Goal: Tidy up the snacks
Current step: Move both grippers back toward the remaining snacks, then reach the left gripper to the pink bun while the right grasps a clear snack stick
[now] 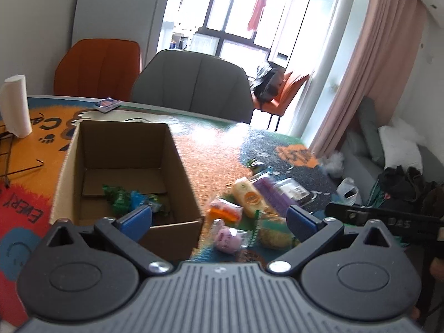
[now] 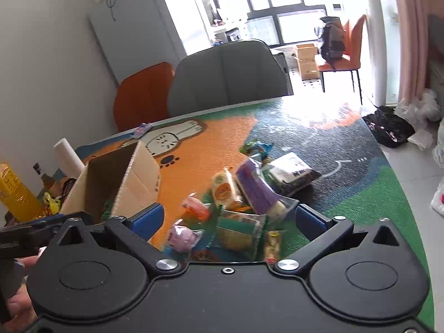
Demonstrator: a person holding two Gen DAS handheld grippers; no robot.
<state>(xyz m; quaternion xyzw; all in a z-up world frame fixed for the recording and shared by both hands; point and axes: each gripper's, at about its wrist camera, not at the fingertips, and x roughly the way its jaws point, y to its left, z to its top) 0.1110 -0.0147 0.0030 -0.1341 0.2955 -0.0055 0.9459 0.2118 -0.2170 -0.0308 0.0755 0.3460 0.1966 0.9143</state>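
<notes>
I had both tools empty: the left hand-held gripper [image 1: 219, 219] gaped wide over the near corner of the cardboard box [image 1: 177, 155], and the right hand-held gripper [image 2: 229, 217] stood just as wide above the snack pile [image 2: 236, 208] on the surface [image 2: 347, 149], right of the box. My worry was the heap itself: packets overlapped, so closing on one could drag or flip its neighbours, or pinch two together. The purple pack [image 2: 256, 188] lay flat, its long axis running away from me and leaning left; through the blur, I think the yellow pack [image 2: 223, 190] lay roughly parallel.
</notes>
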